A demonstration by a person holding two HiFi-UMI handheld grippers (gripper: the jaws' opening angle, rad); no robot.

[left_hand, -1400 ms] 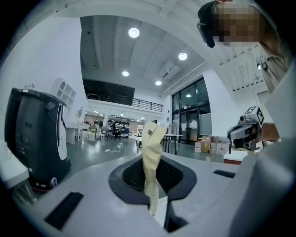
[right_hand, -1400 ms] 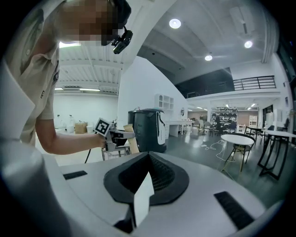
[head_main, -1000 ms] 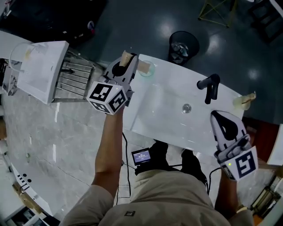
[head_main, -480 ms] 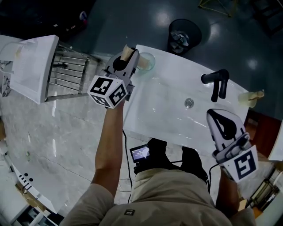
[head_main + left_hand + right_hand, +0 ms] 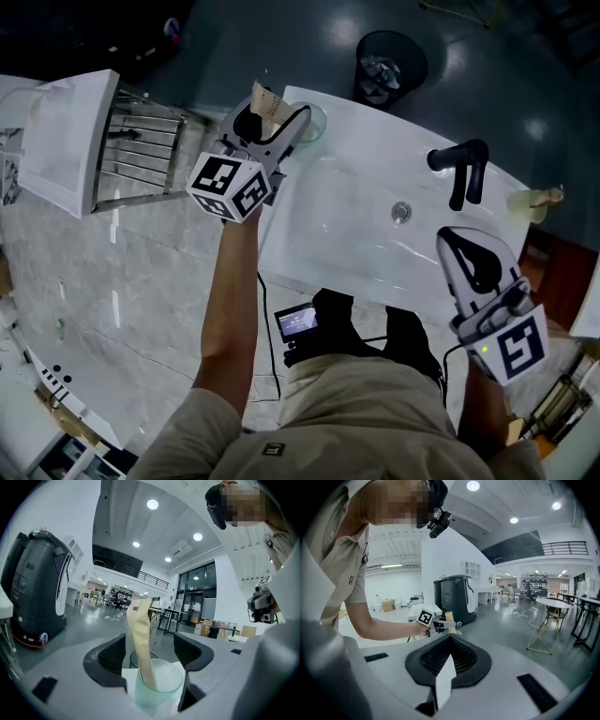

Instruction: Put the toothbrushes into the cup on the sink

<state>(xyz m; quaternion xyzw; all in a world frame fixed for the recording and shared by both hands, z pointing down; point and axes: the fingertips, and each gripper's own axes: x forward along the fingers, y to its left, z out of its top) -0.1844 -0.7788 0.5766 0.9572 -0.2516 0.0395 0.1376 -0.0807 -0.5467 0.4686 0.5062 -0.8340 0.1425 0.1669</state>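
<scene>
A translucent green cup (image 5: pixel 314 120) stands on the far left corner of the white sink (image 5: pixel 347 230). A tan wrapped toothbrush (image 5: pixel 268 101) stands tilted in the cup (image 5: pixel 159 682). My left gripper (image 5: pixel 279 106) straddles it, jaws opening, and the toothbrush (image 5: pixel 140 630) sits between them with no pad pressing on it. A second tan wrapped toothbrush (image 5: pixel 537 200) lies at the sink's right end. My right gripper (image 5: pixel 451 238) hovers shut over the sink's near right edge, holding nothing.
A black faucet (image 5: pixel 460 174) rises at the back of the basin, and the drain (image 5: pixel 401 212) lies near it. A black waste bin (image 5: pixel 391 64) stands behind the sink. To the left are a metal rack (image 5: pixel 141 159) and another white basin (image 5: pixel 66 141).
The left jaws have spread apart and let go of the toothbrush, which now stands in the cup. The right gripper has barely moved.
</scene>
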